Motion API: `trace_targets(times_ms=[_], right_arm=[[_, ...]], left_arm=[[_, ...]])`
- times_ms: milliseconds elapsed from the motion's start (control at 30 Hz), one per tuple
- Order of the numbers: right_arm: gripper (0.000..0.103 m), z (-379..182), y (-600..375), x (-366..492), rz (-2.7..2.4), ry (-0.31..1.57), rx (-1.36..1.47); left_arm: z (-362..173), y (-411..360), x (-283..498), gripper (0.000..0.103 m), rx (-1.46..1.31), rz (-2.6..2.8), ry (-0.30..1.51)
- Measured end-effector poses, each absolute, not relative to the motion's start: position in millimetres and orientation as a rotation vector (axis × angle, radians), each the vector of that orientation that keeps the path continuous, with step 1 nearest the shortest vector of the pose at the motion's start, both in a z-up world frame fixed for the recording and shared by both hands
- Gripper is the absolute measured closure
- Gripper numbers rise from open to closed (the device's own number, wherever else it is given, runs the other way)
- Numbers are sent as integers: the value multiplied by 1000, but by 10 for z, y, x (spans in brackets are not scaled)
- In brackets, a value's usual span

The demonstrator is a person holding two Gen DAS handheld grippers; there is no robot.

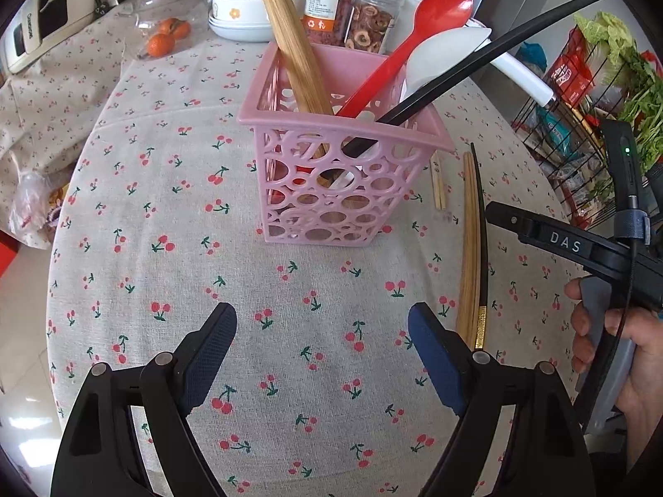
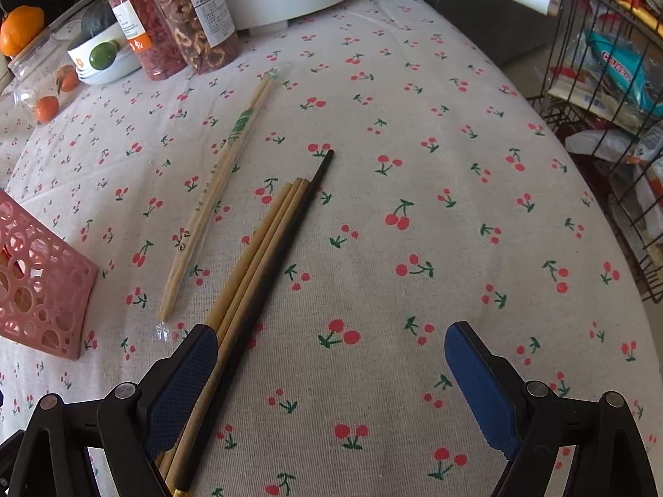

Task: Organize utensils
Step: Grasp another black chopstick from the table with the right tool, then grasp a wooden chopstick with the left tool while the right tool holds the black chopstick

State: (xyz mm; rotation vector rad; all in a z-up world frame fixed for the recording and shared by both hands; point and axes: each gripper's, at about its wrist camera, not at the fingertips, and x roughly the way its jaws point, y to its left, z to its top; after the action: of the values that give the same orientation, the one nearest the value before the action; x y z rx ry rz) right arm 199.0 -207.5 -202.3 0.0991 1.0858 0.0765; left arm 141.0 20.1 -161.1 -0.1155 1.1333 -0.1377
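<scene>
A pink openwork basket stands on the cherry-print cloth and holds wooden chopsticks, a red spoon, a white spoon and a black chopstick. My left gripper hangs open over bare cloth in front of it. To the basket's right lie loose wooden chopsticks beside a black chopstick. In the right wrist view those wooden chopsticks and the black one run under my left fingertip. My right gripper is open, nothing gripped. A wrapped chopstick pair lies further left.
Two jars of dried fruit, stacked bowls, a jar with oranges and a white pot stand at the table's back. A wire rack of groceries stands off the right edge. A hand holds the right gripper's handle.
</scene>
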Motion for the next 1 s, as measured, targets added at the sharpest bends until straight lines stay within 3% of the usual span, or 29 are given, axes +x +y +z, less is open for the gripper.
trace_targets(times_ms=[533,600,667,700,867,900,1000], right_arm=[[33,-2057,-1987,2030,-4,1130,17],[44,-2040,-1958,2038,23,1132,14],[77,-2017,-1929,2037,50,1135,1],[87,-2013,-1939,2037,51,1143,4],[99,-2011,-2208,1996,38,1202,130],[99,-2007,-2274,1964,37,1210,159],[99,-1958,-2461,1865,34,1212,221]], left_arm=[[-1563,116,1355,16,-57,-183,1116],[-1538,96,1340,16,-54,-187,1111],[-1502,68,1316,16,-52,-199,1103],[-1483,50,1299,16,-48,-207,1097],[-1430,-87,1170,17,0,-262,1081],[-1427,-117,1151,19,4,-268,1075],[-1451,-259,1146,47,2,-294,1079]])
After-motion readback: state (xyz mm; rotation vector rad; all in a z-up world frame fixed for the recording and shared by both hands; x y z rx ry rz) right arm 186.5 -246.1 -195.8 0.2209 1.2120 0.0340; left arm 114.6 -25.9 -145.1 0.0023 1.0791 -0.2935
